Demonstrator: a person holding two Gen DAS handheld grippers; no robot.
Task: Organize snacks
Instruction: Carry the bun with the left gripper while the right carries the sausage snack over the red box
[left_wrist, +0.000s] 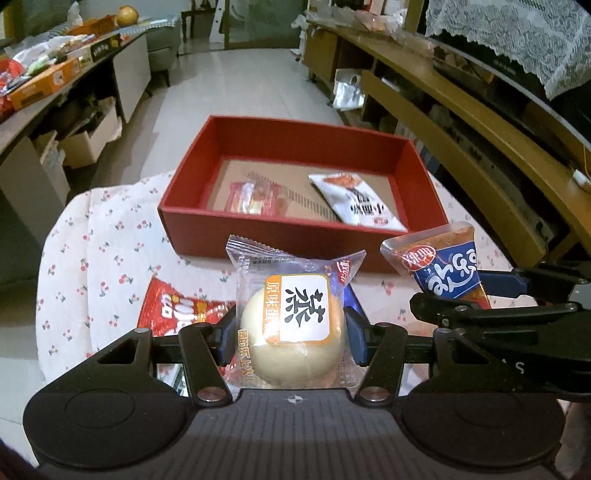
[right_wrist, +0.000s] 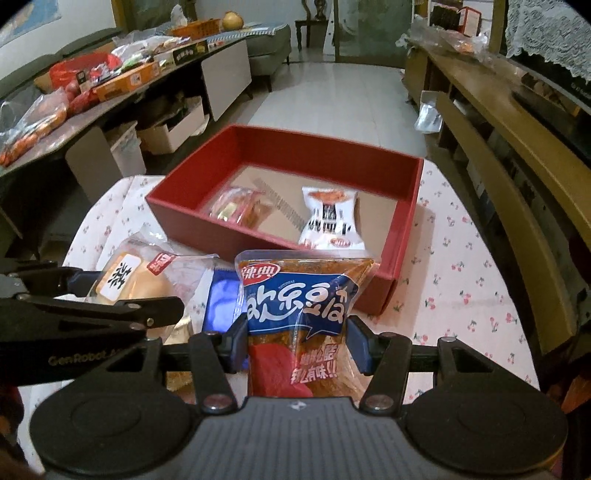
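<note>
Left gripper (left_wrist: 291, 332): fingers clamp the bun packet (left_wrist: 293, 325).
Right gripper (right_wrist: 297, 341): fingers pinch the tofu pouch (right_wrist: 299, 306).
Red box (left_wrist: 280, 225): at 12 o'clock.
Risk: slippery film may slide free.

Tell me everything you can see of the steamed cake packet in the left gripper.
The steamed cake packet is a clear, crinkly plastic wrapper with serrated ends around one round, pale cream cake. An orange-edged white label with a black character covers its front. It stands roughly upright, clamped at both sides between the left gripper's blue fingers, above the cherry-print cloth, short of the red box.
</note>
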